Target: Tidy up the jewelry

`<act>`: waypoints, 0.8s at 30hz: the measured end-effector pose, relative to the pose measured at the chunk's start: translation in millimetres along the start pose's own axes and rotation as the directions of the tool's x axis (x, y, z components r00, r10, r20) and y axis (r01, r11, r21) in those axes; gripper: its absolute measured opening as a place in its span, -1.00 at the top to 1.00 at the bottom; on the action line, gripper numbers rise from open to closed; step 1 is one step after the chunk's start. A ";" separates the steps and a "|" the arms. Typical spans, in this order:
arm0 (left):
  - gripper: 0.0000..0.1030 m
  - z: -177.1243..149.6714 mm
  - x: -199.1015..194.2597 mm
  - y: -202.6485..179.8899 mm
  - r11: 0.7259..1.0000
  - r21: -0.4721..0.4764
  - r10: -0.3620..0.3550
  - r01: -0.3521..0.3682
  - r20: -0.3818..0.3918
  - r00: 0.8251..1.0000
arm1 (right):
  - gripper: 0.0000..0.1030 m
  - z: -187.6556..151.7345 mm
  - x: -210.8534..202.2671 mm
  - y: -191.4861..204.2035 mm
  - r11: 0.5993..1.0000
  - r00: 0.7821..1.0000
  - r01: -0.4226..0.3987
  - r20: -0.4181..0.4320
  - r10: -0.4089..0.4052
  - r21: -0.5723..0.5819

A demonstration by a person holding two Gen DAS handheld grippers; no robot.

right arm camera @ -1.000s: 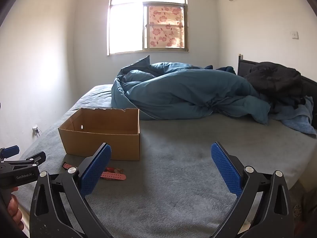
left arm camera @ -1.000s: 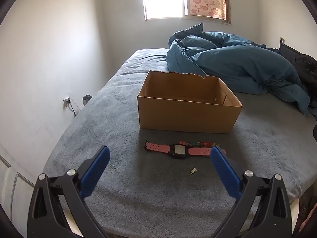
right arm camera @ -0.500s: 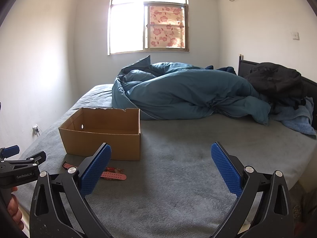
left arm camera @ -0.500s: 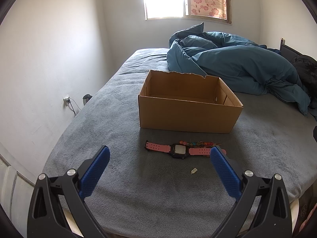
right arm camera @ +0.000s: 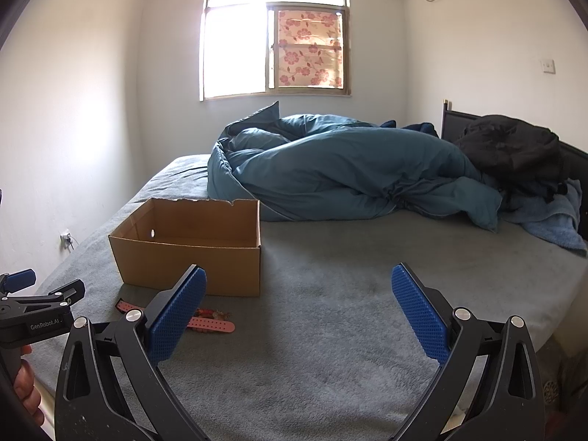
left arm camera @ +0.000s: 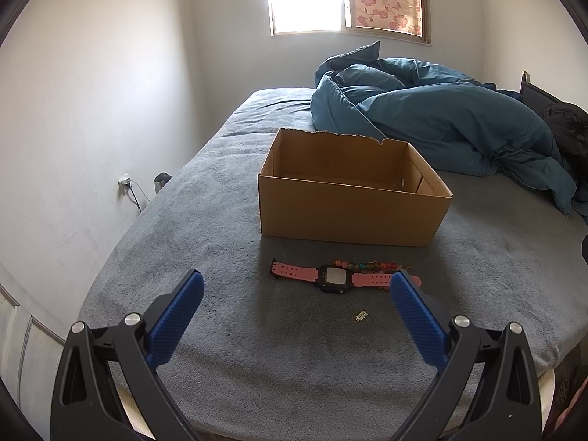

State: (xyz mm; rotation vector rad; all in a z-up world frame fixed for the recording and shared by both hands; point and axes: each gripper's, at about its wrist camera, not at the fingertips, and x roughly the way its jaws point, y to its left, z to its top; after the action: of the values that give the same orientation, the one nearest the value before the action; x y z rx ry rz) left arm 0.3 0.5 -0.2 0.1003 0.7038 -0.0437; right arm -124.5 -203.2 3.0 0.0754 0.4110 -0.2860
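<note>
A pink-strapped digital watch lies flat on the grey bed, just in front of an open cardboard box. A string of coloured beads lies right behind the watch. A small metal charm lies nearer to me. My left gripper is open and empty, short of the watch. My right gripper is open and empty over bare bed to the right of the box. The watch is partly hidden behind its left finger. The left gripper also shows at the left edge of the right wrist view.
A crumpled blue duvet covers the back of the bed. Dark clothes and a blue towel lie at the headboard on the right. A white wall with a socket runs along the left.
Both grippers have stayed nearly still and open. The views have only drifted slightly.
</note>
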 end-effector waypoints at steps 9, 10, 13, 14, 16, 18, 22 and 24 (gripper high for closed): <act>-0.92 0.0 0.0 0.1 1.000 0.000 -0.001 0.001 -0.001 1.000 | -0.88 -0.1 -0.1 -0.2 1.000 1.000 0.001 -0.002 -0.001 0.001; -0.92 0.0 0.1 0.1 1.000 -0.001 0.000 0.000 -0.001 1.000 | -0.88 -0.1 -0.2 -0.3 1.000 1.000 0.001 -0.002 -0.001 0.002; -0.92 0.0 -0.1 0.2 1.000 0.000 -0.001 0.001 -0.002 1.000 | -0.88 0.0 0.4 -0.1 1.000 1.000 0.001 -0.001 -0.001 0.001; -0.92 -0.1 -0.5 0.4 1.000 0.000 -0.001 0.001 -0.001 1.000 | -0.88 0.1 0.9 0.0 1.000 1.000 0.000 -0.002 0.000 0.002; -0.92 -0.1 -0.1 0.3 1.000 0.000 0.000 0.000 -0.001 1.000 | -0.88 0.2 1.6 0.3 1.000 1.000 0.001 -0.002 -0.001 0.001; -0.92 -0.1 -0.1 0.3 1.000 0.000 0.000 0.000 -0.002 1.000 | -0.88 0.3 2.3 0.5 1.000 1.000 0.000 -0.003 0.000 0.002; -0.92 -0.1 -0.1 0.3 1.000 0.000 0.000 0.000 -0.002 1.000 | -0.88 0.5 3.7 0.9 1.000 1.000 0.001 -0.002 -0.001 0.001; -0.92 -0.1 -0.1 0.4 1.000 0.000 0.000 0.000 -0.002 1.000 | -0.88 0.5 3.6 1.0 1.000 1.000 0.001 -0.002 -0.001 0.001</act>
State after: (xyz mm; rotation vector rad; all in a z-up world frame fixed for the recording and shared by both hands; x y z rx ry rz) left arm 0.2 0.8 -0.2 0.1000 0.7057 -0.0438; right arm -120.9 -203.3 2.0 0.0765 0.4133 -0.2869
